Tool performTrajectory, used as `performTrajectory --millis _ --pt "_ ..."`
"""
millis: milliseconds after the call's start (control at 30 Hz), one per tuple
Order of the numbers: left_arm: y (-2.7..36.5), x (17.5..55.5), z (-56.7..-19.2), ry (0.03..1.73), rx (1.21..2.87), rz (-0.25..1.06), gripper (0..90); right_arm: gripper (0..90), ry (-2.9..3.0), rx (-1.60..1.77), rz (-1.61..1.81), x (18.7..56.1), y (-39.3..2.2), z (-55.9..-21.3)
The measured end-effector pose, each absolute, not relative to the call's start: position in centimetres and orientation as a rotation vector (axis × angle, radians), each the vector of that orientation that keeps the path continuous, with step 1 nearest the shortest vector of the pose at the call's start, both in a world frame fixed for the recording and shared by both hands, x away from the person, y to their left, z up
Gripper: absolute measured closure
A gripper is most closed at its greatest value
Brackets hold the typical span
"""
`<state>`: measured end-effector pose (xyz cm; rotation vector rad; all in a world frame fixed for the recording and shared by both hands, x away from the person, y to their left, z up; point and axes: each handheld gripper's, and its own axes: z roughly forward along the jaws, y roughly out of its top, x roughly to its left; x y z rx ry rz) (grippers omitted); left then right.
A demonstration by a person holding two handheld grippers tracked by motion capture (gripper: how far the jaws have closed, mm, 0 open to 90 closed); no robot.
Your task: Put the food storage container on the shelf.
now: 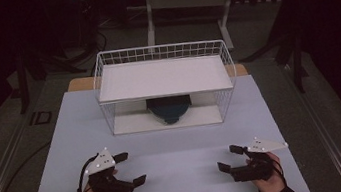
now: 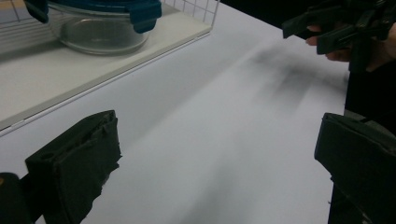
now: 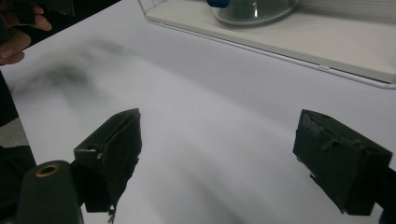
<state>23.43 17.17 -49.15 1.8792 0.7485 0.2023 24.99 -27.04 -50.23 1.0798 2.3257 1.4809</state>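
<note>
The desk (image 1: 167, 162) has a smooth, matt pale cover, like paper or thin plastic sheet; bare wood shows at its far corners. The rack (image 1: 103, 65) near the far edge is thin white-coated wire, with flat matt white boards as shelves. On its lower board sits a bowl (image 2: 100, 35) of clear glossy glass under a blue plastic lid (image 2: 140, 9). Each claw, left (image 1: 130, 168) and right (image 1: 230, 158), is matt black plastic, with rough, worn pads (image 3: 116, 149).
</note>
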Motion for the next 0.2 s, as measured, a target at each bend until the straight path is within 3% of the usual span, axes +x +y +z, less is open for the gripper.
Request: performTrajectory --millis 200 --pt "17.14 23.36 -49.02 0.744 1.868 0.201 0.4 15.5 2.341 1.069 1.47 25.02 -26.78 -50.5"
